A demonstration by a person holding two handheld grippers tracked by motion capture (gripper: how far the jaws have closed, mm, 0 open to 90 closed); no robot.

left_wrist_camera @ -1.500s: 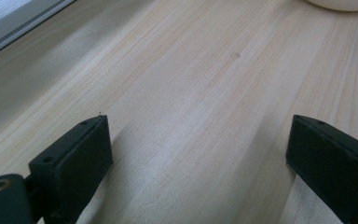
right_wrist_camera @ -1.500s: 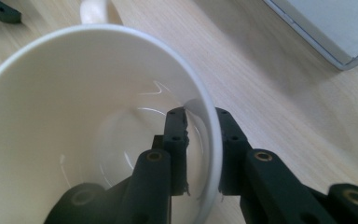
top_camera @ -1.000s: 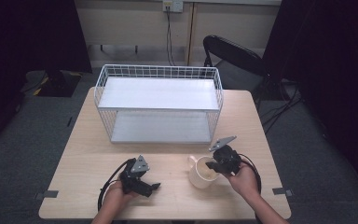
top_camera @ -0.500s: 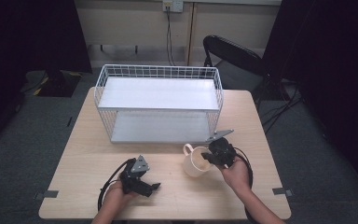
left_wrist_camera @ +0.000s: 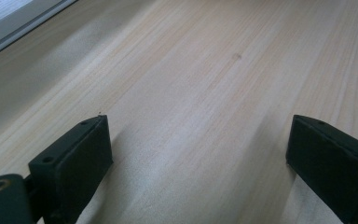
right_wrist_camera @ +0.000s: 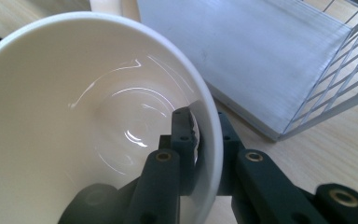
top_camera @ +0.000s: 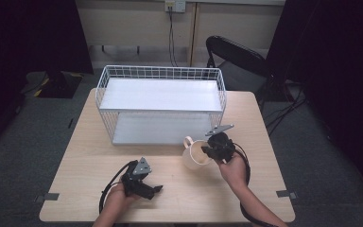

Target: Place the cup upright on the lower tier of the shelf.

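Step in hand: carrying the cream mug (top_camera: 196, 153). Right gripper (top_camera: 213, 149) fingers clamp its wall, one inside, one outside; mug tilted, just before the wire shelf rack (top_camera: 160, 105). Left gripper (top_camera: 147, 188) fingers apart, resting over the desk (top_camera: 75, 165). Next, likely: level the mug and clear the rack's wire edge.

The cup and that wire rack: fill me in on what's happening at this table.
A person at the wooden table works a hand-held gripper in each hand. The right gripper is shut on the wall of a cream cup, one jaw inside the rim and one outside, holding it tilted just in front of the white wire rack. Both of the rack's shelves are bare. The left gripper sits low over the table near the front edge, jaws open with nothing between them.
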